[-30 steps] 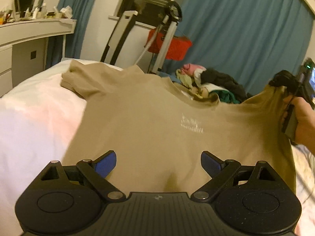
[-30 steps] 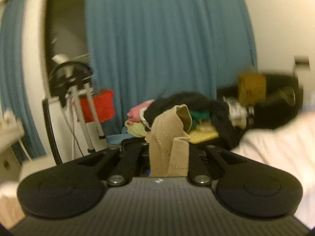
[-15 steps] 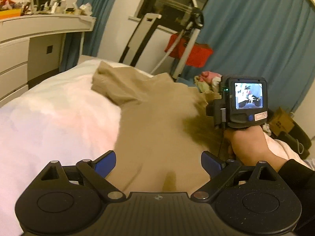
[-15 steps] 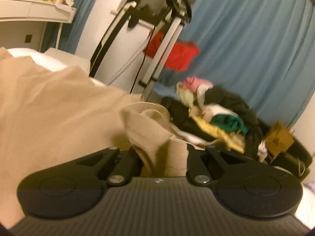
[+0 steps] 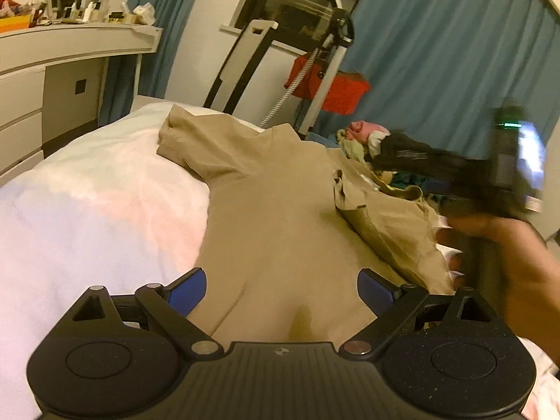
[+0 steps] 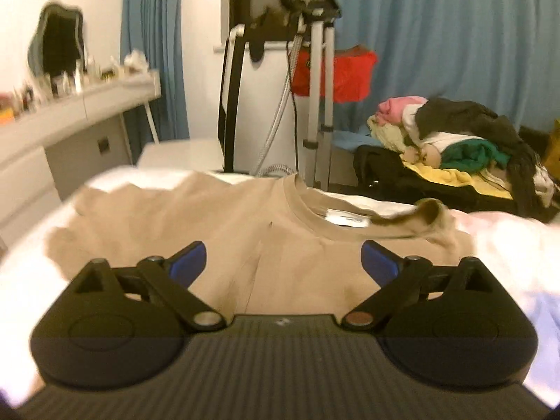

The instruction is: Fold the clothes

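At the far left a white desk (image 5: 70, 45) along the wall carries small bottles and toiletries. Next comes the bed (image 5: 87, 203), covered in white, and the tan T-shirt (image 5: 273, 217) lies spread across it. Its left sleeve sticks out flat toward the head of the bed, not yet turned in. The left gripper (image 5: 280, 290) hovers just over the shirt's lower part, its jaws standing wide apart with nothing between them but the cloth lying below.

Toward the right, the shirt's right sleeve and shoulder (image 5: 385, 217) lie folded inward over the body, rumpled. So the first side fold looks laid down; the left side and the crosswise fold appear still to do. The right gripper (image 6: 281, 262) has its jaws opening, now wide, with no cloth pinched between them; the collar (image 6: 315, 217) lies just ahead.

Furthest right, beyond the bed, a dark open bag or case (image 6: 437, 185) holds a heap of mixed clothes (image 6: 455, 136), apparently waiting their turn.
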